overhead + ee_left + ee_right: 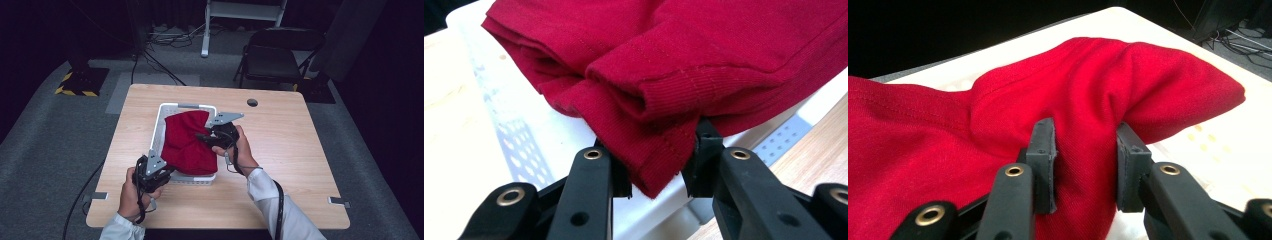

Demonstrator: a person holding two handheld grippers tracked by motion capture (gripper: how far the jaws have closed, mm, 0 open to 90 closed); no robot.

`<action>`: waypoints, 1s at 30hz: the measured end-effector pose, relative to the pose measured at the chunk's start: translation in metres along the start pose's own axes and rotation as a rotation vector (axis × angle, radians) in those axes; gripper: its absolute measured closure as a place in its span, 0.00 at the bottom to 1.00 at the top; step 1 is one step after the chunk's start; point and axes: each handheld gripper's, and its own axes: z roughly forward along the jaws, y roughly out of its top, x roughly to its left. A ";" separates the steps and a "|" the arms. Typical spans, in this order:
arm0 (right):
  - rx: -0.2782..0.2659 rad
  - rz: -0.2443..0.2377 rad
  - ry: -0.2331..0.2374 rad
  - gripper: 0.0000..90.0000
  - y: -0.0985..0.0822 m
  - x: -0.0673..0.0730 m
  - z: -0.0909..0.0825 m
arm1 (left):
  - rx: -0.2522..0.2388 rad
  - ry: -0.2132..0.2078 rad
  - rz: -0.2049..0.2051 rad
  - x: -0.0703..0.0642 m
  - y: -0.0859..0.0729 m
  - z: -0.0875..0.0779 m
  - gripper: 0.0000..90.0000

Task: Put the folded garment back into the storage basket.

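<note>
The red cloth [187, 142] is gripped by both the left tongs [167, 172] and right tongs [200, 136] over the white basket [159, 125] at frame centre, so lowering in and release are judged left.

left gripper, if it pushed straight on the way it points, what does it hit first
The left gripper is shut on the red cloth's hem, so it would meet more folded cloth, probably then the white basket below.

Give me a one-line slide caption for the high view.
Both grippers, left and right, shut on a red garment over a white basket.
</note>
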 end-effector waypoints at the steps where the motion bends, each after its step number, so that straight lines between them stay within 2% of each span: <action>1: 0.000 0.001 0.001 0.75 0.000 0.000 0.002 | 0.005 0.002 0.000 0.001 -0.001 0.000 0.77; 20: 0.033 0.045 -0.006 0.74 -0.015 -0.001 0.026 | 0.081 0.020 -0.015 0.009 -0.008 0.013 0.76; 30: 0.040 0.070 -0.009 0.74 -0.021 -0.006 0.028 | 0.081 0.005 -0.038 0.010 -0.009 0.016 0.73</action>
